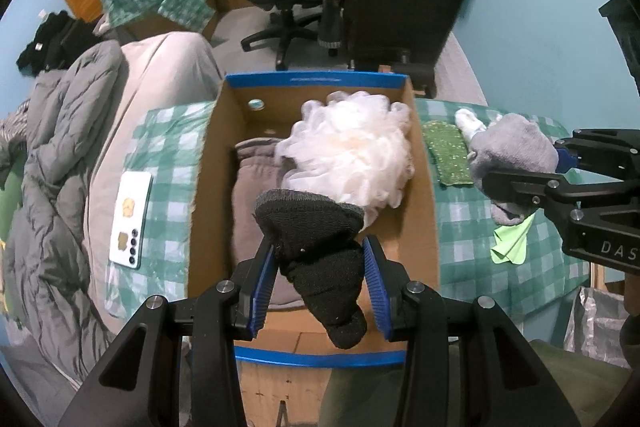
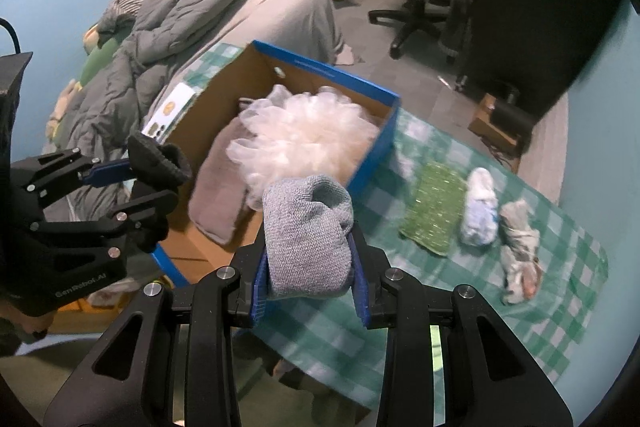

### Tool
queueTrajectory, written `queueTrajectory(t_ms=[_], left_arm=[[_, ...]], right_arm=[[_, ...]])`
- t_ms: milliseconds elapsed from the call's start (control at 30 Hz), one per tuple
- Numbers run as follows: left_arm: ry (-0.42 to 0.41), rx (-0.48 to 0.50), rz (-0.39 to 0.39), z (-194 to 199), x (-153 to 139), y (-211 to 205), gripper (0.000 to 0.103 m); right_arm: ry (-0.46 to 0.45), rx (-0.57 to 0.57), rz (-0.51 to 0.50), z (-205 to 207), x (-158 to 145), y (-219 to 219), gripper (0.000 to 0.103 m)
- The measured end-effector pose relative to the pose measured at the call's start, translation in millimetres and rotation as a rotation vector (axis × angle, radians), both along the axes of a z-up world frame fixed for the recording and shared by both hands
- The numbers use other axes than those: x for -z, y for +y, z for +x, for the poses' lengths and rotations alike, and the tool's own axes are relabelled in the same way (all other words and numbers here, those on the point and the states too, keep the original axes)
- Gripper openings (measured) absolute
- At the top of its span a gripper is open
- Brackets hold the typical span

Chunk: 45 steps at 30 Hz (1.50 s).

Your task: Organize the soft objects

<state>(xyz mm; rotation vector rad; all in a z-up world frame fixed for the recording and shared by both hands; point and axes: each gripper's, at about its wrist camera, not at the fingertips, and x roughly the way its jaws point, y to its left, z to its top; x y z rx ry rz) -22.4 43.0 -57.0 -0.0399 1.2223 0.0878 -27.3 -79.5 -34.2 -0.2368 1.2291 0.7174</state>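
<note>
Loofah (image 1: 352, 151) in box (image 1: 424, 187); phone (image 1: 130, 221) left of it

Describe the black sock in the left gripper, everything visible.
The black sock is a thick ribbed knit, rolled or bunched into a lump. The left gripper is shut on its middle, blue pads pressing both sides. Its open cuff points forward and its rounded end hangs down towards the camera. It is held above the cardboard box, over the grey towel, near the white mesh pouf.
</note>
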Motion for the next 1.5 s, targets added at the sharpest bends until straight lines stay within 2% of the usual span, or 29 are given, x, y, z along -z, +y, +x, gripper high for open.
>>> queueTrajectory(t_ms=[433,900,967,1033,1133,1167,1333,1500], left_arm=[[0.035,-0.066,-0.014,-4.1,24.6,44.5,0.043],[0.102,-0.091,-0.037,-6.5,54.1,62.7,0.045],[0.11,-0.091,-0.033,-7.0,55.7,62.3,0.05],[0.114,-0.091,-0.012,-7.3,56.2,61.3,0.059],[0.099,-0.089,0.028,-7.8,55.0,59.1,0.072],[0.096,-0.087,0.034,-8.2,54.7,58.2,0.072],[0.109,-0.088,0.03,-9.2,54.7,56.0,0.072],[0.103,-0.083,0.031,-9.5,50.5,50.8,0.072]], right_arm=[[0.058,-0.063,0.019,-3.2,18.8,51.1,0.033],[0.131,-0.098,-0.015,-14.1,48.7,76.4,0.033],[0.137,-0.104,-0.022,-15.3,51.0,78.3,0.037],[0.135,-0.105,-0.032,-16.2,52.3,79.0,0.038],[0.136,-0.093,-0.039,-15.6,52.7,78.6,0.053],[0.134,-0.084,-0.04,-15.2,52.6,77.9,0.06],[0.124,-0.074,-0.045,-15.5,50.4,75.5,0.062],[0.113,-0.058,-0.047,-13.6,46.1,68.5,0.07]])
